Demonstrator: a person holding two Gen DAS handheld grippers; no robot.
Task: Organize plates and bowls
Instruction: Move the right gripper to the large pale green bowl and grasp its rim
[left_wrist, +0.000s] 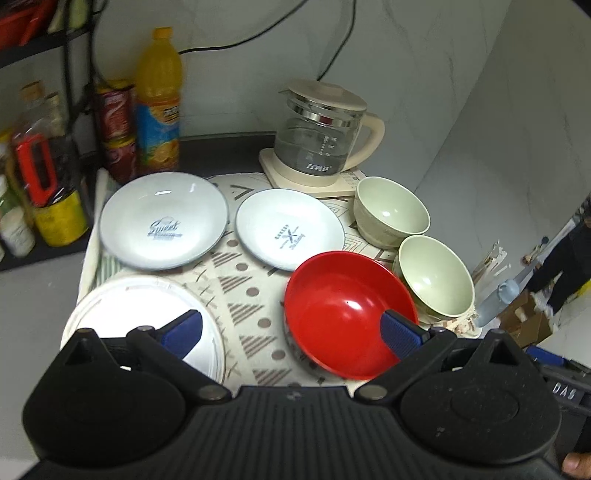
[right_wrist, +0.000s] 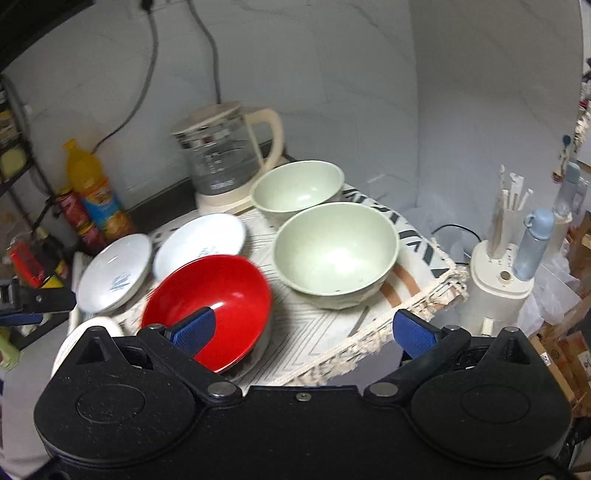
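Note:
On a patterned cloth (left_wrist: 243, 291) lie two pale blue-rimmed plates (left_wrist: 164, 219) (left_wrist: 290, 227), a white plate (left_wrist: 122, 314) at the near left, a red bowl (left_wrist: 347, 310) and two pale green bowls (left_wrist: 391, 210) (left_wrist: 436, 277). My left gripper (left_wrist: 291, 334) hovers open above the cloth, one fingertip over the white plate, the other over the red bowl. In the right wrist view the red bowl (right_wrist: 218, 299) sits tilted on something grey, and the green bowls (right_wrist: 336, 251) (right_wrist: 297, 188) stand behind it. My right gripper (right_wrist: 304, 330) is open near the cloth's front edge, holding nothing.
A glass kettle (left_wrist: 321, 144) on a cream base stands at the back. An orange juice bottle (left_wrist: 159, 99), cans and a rack of jars crowd the left. To the right of the table stand a cream appliance (right_wrist: 498, 280) with a blue bottle and cardboard boxes.

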